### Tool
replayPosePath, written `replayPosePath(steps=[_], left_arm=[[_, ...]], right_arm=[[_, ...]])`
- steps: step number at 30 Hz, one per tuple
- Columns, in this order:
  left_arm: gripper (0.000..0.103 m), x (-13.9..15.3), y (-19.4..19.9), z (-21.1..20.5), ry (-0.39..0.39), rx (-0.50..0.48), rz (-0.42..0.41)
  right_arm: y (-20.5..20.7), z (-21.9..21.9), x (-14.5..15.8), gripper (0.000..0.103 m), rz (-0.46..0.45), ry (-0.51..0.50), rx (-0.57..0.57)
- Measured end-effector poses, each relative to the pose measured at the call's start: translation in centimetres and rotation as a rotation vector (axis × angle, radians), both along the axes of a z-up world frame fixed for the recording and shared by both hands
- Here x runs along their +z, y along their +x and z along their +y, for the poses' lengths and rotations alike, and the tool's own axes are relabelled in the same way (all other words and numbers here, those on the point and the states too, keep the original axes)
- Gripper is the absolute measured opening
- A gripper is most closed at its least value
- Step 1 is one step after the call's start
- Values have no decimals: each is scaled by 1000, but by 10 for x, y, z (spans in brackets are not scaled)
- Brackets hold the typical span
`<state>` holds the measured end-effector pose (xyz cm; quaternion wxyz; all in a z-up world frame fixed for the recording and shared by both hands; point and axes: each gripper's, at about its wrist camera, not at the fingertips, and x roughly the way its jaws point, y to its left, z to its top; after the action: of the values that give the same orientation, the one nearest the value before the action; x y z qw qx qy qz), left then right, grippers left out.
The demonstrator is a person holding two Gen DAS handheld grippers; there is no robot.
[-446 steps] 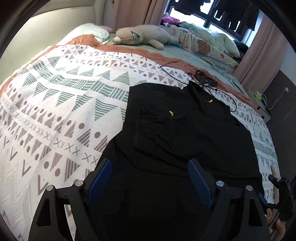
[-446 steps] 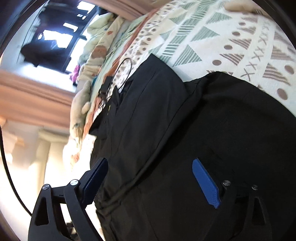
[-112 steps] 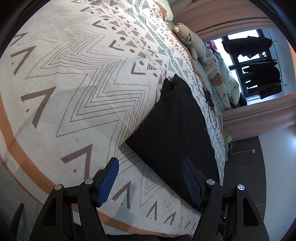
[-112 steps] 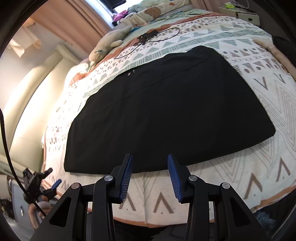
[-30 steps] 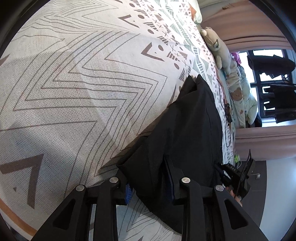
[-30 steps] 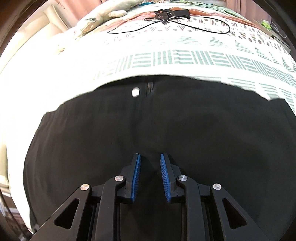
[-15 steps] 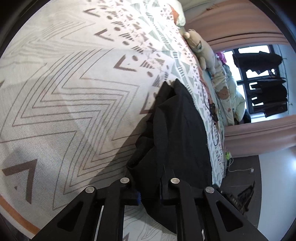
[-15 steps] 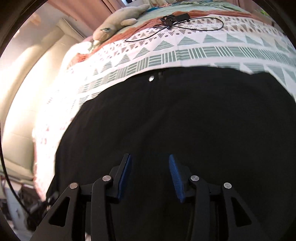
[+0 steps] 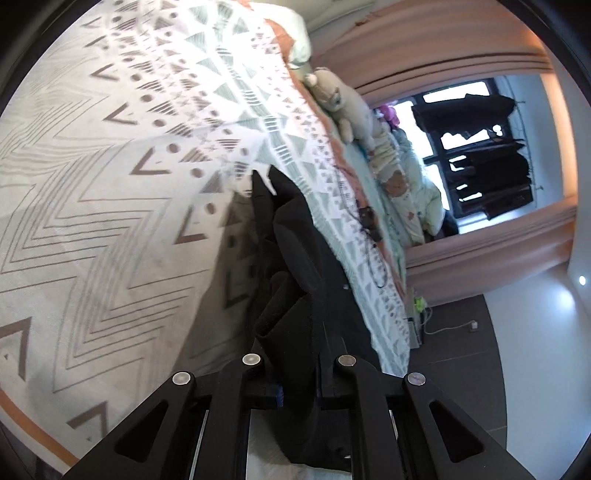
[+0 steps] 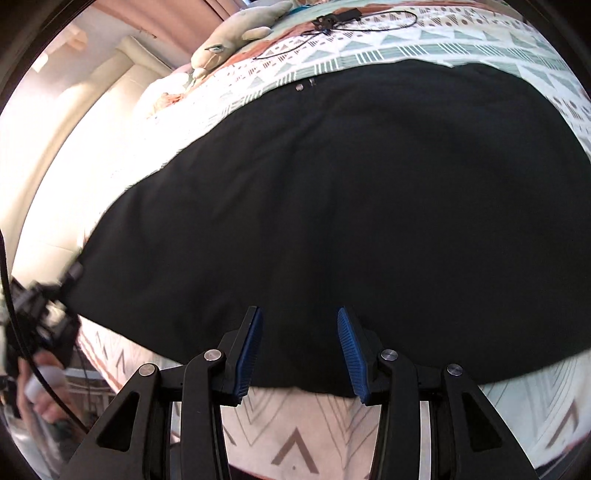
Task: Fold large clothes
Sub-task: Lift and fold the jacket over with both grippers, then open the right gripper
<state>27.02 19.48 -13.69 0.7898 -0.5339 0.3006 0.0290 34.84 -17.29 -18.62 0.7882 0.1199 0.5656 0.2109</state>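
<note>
A large black garment (image 10: 351, 192) lies spread over the patterned bedspread (image 10: 399, 55), filling most of the right wrist view. My right gripper (image 10: 300, 350) hovers open above the garment's near edge, nothing between its blue pads. In the left wrist view my left gripper (image 9: 297, 384) is shut on one end of the black garment (image 9: 295, 280), which rises in bunched folds off the bedspread (image 9: 110, 206). That same left gripper (image 10: 40, 314) shows at the far left of the right wrist view, held by a hand.
A plush toy (image 9: 343, 107) and pillows lie along the far side of the bed. A black cable with a small device (image 10: 332, 18) rests on the bedspread beyond the garment. Curtains and a window with hanging clothes (image 9: 480, 147) stand behind. Dark floor (image 9: 461, 369) lies past the bed's edge.
My left gripper, shut on the garment's end, has lifted it higher, so the cloth bunches. My right gripper has opened wider and pulled back toward the near hem.
</note>
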Motion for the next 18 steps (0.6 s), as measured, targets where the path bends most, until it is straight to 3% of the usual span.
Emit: replayPosePath(steps=[8, 11, 18], left_arm=[[9, 45, 28, -40, 13, -99, -80], [9, 62, 39, -62, 34, -150, -122], [9, 97, 65, -123, 86, -276, -170]], right_arm=[[-13, 3, -34, 43, 6, 9, -36], [-12, -1, -38, 36, -9, 15, -51], [-18, -21, -41, 35, 20, 130, -40]])
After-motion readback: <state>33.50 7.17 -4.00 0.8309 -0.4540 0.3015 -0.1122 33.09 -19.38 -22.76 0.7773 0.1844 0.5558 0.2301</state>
